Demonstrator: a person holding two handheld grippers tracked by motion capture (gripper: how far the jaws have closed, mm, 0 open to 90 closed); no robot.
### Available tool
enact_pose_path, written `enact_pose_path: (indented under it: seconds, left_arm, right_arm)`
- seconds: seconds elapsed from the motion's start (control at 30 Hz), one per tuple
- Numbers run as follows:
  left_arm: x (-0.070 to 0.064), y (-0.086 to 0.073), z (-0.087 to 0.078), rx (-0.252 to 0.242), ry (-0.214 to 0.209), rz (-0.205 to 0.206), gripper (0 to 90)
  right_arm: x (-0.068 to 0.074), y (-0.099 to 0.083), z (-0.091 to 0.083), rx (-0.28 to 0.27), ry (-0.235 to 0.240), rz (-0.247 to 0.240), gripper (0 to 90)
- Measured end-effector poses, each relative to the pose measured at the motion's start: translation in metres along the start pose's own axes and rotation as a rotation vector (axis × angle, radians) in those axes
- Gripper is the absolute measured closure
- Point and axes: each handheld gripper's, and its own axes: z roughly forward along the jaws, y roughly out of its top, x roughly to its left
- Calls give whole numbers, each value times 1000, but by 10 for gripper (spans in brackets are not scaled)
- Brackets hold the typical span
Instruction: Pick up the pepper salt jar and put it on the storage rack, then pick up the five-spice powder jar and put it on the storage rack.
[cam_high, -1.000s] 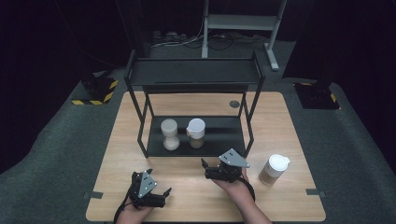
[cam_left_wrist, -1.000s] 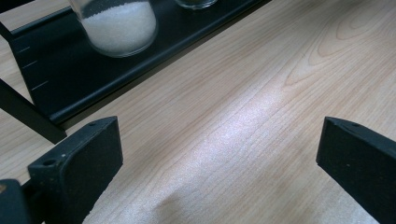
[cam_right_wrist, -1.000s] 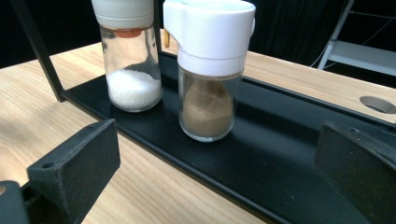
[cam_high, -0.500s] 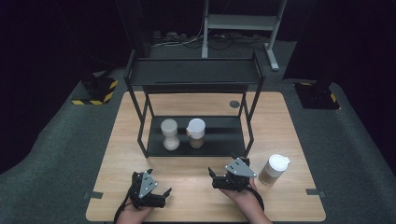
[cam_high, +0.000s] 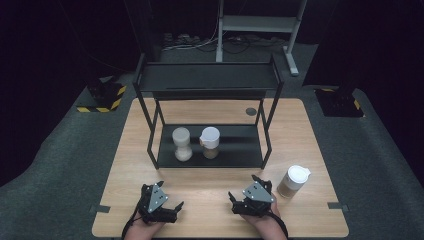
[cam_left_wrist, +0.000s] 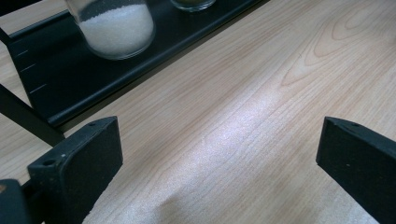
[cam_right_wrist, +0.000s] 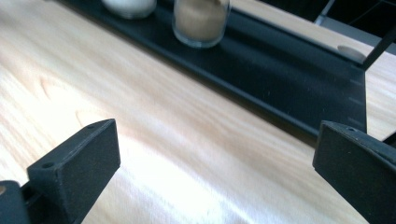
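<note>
The white-lidded clear jar of brown powder (cam_high: 294, 181) stands upright at three o'clock, just beside the wide-open right claw (cam_high: 244, 196); the left claw (cam_high: 169, 198), also wide, sits farther off.

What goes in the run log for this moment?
left hand-held gripper: open, empty | right hand-held gripper: open, empty | jar: on table, right of it | two jars on rack

- black rack (cam_high: 210, 80) on a pale wood-grain table (cam_high: 150, 180)
- clear jar (cam_high: 182, 144) filled with white grains
- jar (cam_high: 210, 142) of tan powder, white lid
- brown cup (cam_high: 293, 181), white lid
- yellow-and-black striped block (cam_high: 102, 97) on grey floor
</note>
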Motion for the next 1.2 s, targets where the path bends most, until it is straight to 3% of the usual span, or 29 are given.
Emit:
enact_pose_path:
  seconds: [0.27,0.43,0.57,0.7,0.83,0.93,1.2]
  left_arm:
    - [-1,0,1,9,-4,11,7]
    - [-3,1,2,26,5,31,7]
    - [-2,1,3,30,-1,27,8]
    - [-5,2,4,38,-4,57,11]
    - [-4,2,4,38,16,41,11]
    - [-4,2,4,39,7,42,10]
    - [-5,2,3,31,9,52,11]
  right_arm:
    - [5,-1,-2,0,-27,-40,2]
    - [11,-1,-1,1,-21,-102,2]
    - [8,-1,-3,-19,-8,-76,10]
    - [6,-2,-6,-64,-6,-55,6]
    - [5,-1,-8,-76,7,-42,5]
    - [4,1,-10,-87,18,-28,5]
    - [7,8,-18,-122,42,-33,5]
